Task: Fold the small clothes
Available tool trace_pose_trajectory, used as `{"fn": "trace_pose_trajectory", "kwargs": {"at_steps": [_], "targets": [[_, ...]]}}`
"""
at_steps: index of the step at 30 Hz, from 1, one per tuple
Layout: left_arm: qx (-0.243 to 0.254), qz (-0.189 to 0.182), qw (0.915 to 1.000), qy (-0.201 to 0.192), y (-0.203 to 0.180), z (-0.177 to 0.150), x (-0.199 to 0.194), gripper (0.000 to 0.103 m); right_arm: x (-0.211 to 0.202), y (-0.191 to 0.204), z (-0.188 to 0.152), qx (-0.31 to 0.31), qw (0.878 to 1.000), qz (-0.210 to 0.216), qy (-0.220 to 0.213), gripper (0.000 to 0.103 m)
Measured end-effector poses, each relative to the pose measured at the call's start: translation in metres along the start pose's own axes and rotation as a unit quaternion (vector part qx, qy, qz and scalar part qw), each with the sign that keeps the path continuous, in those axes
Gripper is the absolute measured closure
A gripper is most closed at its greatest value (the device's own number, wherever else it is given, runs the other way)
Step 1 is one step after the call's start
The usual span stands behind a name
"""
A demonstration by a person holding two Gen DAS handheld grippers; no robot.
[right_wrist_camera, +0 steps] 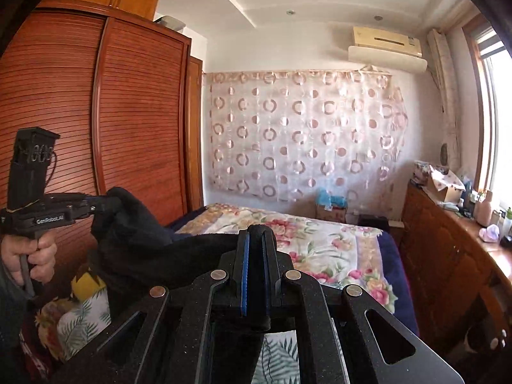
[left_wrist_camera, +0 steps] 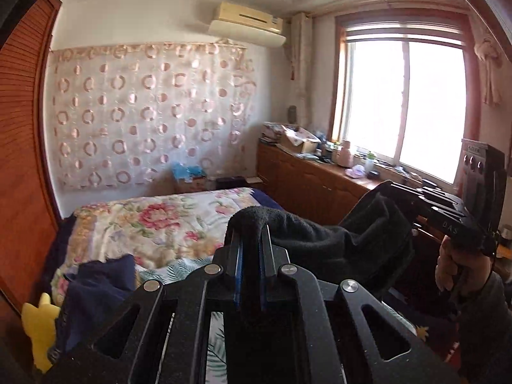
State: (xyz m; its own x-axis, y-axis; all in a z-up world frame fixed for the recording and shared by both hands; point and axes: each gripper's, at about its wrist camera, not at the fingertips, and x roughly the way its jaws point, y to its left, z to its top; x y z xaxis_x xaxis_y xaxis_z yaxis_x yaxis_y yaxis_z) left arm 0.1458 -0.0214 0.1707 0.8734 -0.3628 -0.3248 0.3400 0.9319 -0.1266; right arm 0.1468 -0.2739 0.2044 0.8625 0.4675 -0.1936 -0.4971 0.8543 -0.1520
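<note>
A small black fleecy garment point(left_wrist_camera: 336, 240) hangs in the air between my two grippers, above the bed. My left gripper point(left_wrist_camera: 251, 224) is shut on one edge of it, with cloth draped over the fingertips. My right gripper point(right_wrist_camera: 257, 235) is shut on the other edge; it also shows at the right of the left wrist view point(left_wrist_camera: 388, 188). In the right wrist view the garment point(right_wrist_camera: 134, 240) sags from the left gripper point(right_wrist_camera: 102, 203) down toward my right fingers. A dark navy garment point(left_wrist_camera: 96, 291) lies on the bed at lower left.
The bed with a floral quilt point(left_wrist_camera: 160, 224) lies below and ahead. A wooden wardrobe point(right_wrist_camera: 96, 112) stands on the left, a low wooden cabinet point(left_wrist_camera: 313, 182) with clutter under the window on the right. A yellow plush toy point(left_wrist_camera: 40, 326) sits at the bed's left edge.
</note>
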Motion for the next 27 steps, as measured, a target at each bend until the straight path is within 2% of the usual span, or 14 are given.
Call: {"fn": "trace_pose_trajectory", "kwargs": {"at_steps": [3, 5, 6, 9, 10, 13, 16, 18, 20, 27], "targets": [[0.003, 0.019, 0.9998, -0.009, 0.007, 0.0, 0.004, 0.095, 0.022, -0.002, 0.011, 0.002, 1.0, -0.013, -0.001, 0.096], [0.005, 0.021, 0.9997, -0.006, 0.01, -0.009, 0.002, 0.095, 0.024, 0.009, 0.006, -0.004, 1.0, -0.015, -0.003, 0.096], [-0.023, 0.041, 0.9987, -0.022, 0.01, -0.016, 0.001, 0.095, 0.025, 0.013, 0.002, -0.006, 1.0, -0.013, -0.001, 0.096], [-0.022, 0.039, 0.9989, 0.01, 0.006, -0.057, 0.007, 0.095, 0.025, 0.02, -0.029, -0.01, 1.0, -0.001, 0.02, 0.096], [-0.031, 0.032, 0.9985, 0.03, 0.002, -0.081, 0.009, 0.095, 0.025, 0.023, -0.039, -0.007, 0.999, 0.007, 0.033, 0.096], [-0.057, 0.001, 0.9928, 0.105, -0.01, -0.153, 0.022, 0.095, 0.023, 0.034, -0.106, 0.008, 0.995, 0.033, 0.097, 0.097], [-0.088, -0.005, 0.9796, 0.181, -0.018, -0.226, 0.039, 0.095, 0.03, 0.048, -0.18, 0.024, 0.981, 0.052, 0.183, 0.096], [-0.096, -0.006, 0.9751, 0.2, -0.024, -0.254, 0.042, 0.095, 0.039, 0.051, -0.22, 0.05, 0.97, 0.063, 0.23, 0.097], [-0.093, 0.004, 0.9741, 0.206, -0.033, -0.269, 0.038, 0.094, 0.04, 0.053, -0.241, 0.061, 0.966, 0.061, 0.245, 0.097], [-0.097, 0.018, 0.972, 0.213, -0.04, -0.276, 0.033, 0.092, 0.025, 0.053, -0.252, 0.06, 0.965, 0.053, 0.248, 0.096]]}}
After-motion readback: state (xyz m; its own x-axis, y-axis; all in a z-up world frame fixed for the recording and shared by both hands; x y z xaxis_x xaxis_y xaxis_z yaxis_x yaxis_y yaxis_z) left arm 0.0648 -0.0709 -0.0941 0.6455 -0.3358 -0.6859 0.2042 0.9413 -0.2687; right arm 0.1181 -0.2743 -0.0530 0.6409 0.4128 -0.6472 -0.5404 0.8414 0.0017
